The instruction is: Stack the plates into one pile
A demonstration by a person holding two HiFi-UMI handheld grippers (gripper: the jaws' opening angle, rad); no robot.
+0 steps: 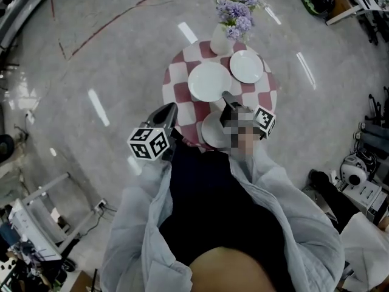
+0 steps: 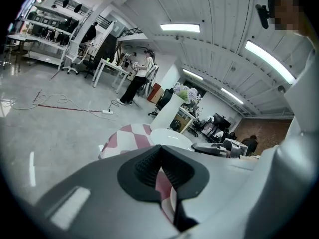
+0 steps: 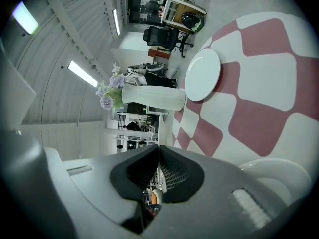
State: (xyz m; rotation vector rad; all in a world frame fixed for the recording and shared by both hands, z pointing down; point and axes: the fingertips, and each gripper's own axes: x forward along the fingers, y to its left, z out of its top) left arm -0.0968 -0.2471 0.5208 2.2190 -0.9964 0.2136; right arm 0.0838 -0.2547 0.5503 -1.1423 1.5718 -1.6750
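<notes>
Three white plates lie apart on a round red-and-white checked table. The largest plate is in the middle, a smaller plate sits at the back right, and a third plate rests at the near edge, partly hidden. My left gripper hovers over the table's near left edge, jaws together and holding nothing. My right gripper hangs above the near plate with its jaws shut and empty. It points toward the back plate.
A white vase of purple flowers stands at the table's far edge, beside the back plate. Grey floor surrounds the table, with cables at the upper left and shelving and equipment at the right.
</notes>
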